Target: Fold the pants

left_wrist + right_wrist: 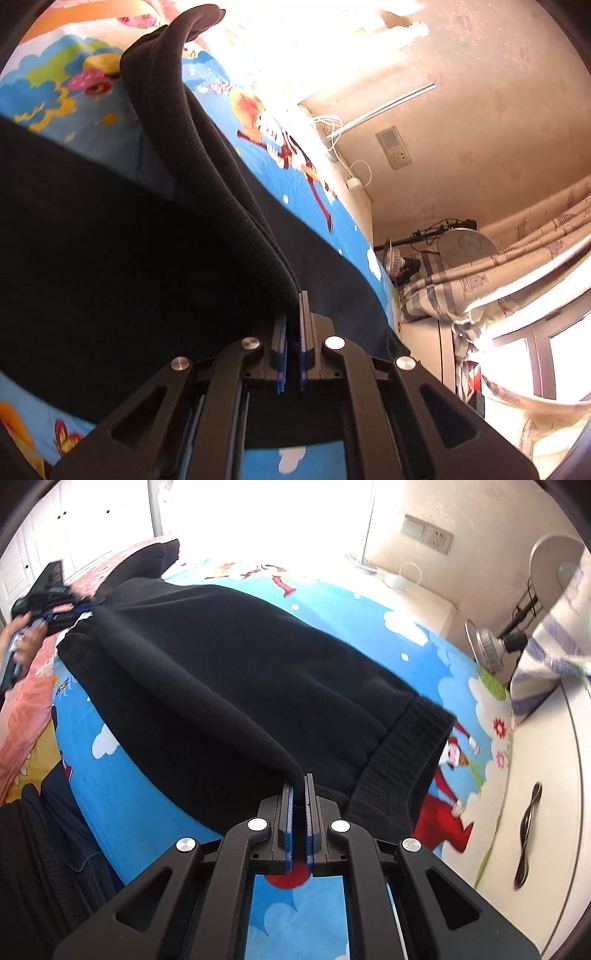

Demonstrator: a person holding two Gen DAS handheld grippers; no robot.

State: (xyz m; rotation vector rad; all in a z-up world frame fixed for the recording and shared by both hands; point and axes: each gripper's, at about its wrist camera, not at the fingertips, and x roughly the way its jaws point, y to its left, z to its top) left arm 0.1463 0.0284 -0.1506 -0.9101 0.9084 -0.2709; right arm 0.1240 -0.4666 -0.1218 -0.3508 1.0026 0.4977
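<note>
Black fleece pants lie on a bed with a blue cartoon sheet. My right gripper is shut on a fold of the pants near the ribbed waistband and lifts that edge. My left gripper is shut on a raised fold of the pants, which stretches away from it as a taut ridge. The left gripper also shows in the right wrist view at the far left, on the other end of the pants.
A dark folded garment pile lies at the bed's left edge. A white cabinet with a handle stands right of the bed. A fan and a striped curtain are by the wall.
</note>
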